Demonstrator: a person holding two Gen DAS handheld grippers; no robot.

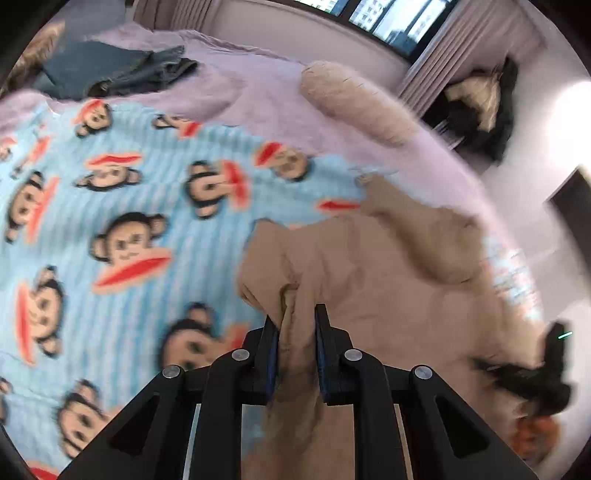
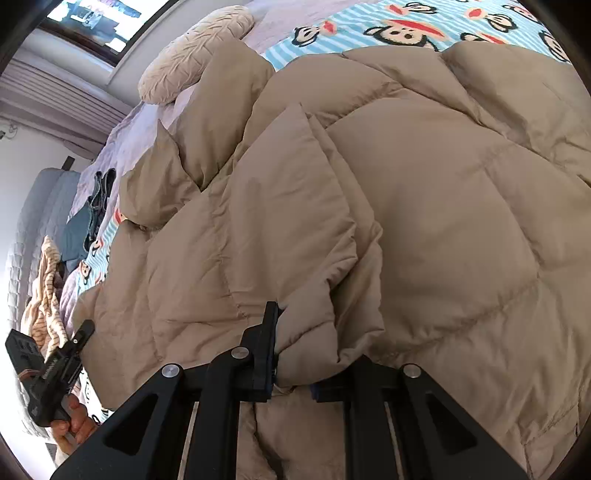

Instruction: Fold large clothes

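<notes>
Bedspread (image 2: 332, 26) underlies jacket (image 2: 424, 221) (right finger buried).

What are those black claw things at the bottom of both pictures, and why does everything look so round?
Those are grippers, two-finger tongs that a person holds, one in each hand. A little wide-eye camera sits on each one, and that bends the picture round. One picture looks along the left gripper, the other along the right gripper. In the right picture you can even see the left one held in a hand.

Both are shut on a big puffy tan jacket, each pinching a bit of it. The jacket lies on a bed, on a blue striped blanket with monkey faces. Further off are a beige pillow and some dark blue jeans.
</notes>
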